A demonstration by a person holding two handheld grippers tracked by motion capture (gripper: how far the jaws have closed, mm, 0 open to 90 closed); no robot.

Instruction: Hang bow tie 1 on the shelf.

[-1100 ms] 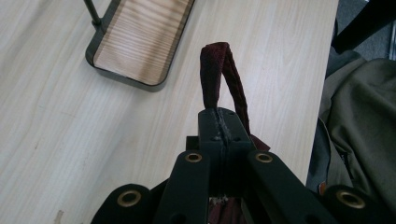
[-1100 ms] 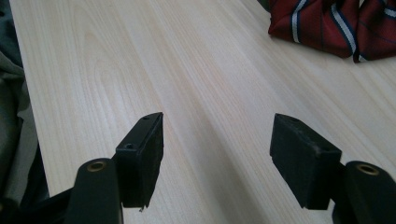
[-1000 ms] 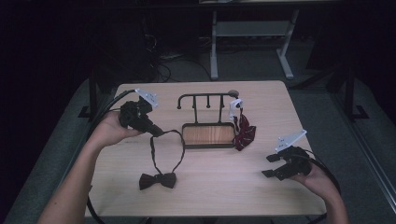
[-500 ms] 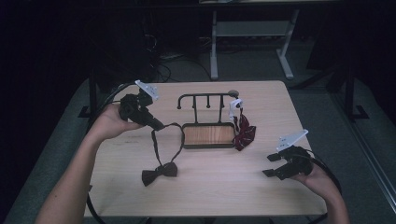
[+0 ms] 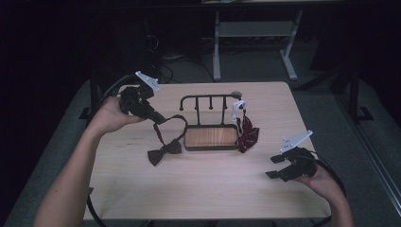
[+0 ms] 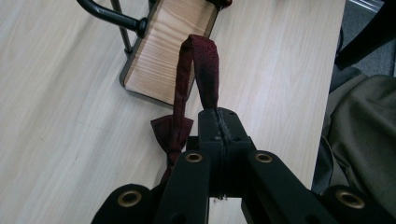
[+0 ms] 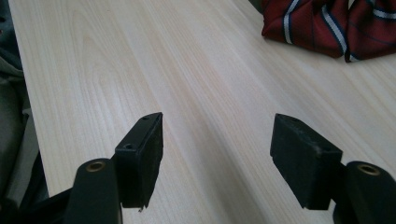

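A dark maroon bow tie [image 5: 163, 151] hangs by its neck strap [image 6: 205, 65] from my left gripper [image 5: 158, 117], which is shut on the strap at the table's left. The bow end [image 6: 171, 133] dangles just above the wood. A black rack with hooks and a wooden base [image 5: 211, 136] stands mid-table; its tray [image 6: 163, 51] lies beyond my left jaws. A red striped tie [image 5: 247, 135] hangs bunched at the rack's right end, and its folds [image 7: 327, 23] lie ahead of my right gripper [image 7: 224, 149]. My right gripper [image 5: 275, 165] rests open at the table's right front.
The light wooden table [image 5: 203, 189] has bare surface in front of the rack and between my hands. Cables [image 5: 331, 175] trail from both grippers off the table edges. A metal stand's legs [image 5: 250, 52] sit on the floor behind the table.
My left gripper has risen and shifted back, lifting the bow tie by its strap so the bow slid toward the rack. The right gripper has stayed still.
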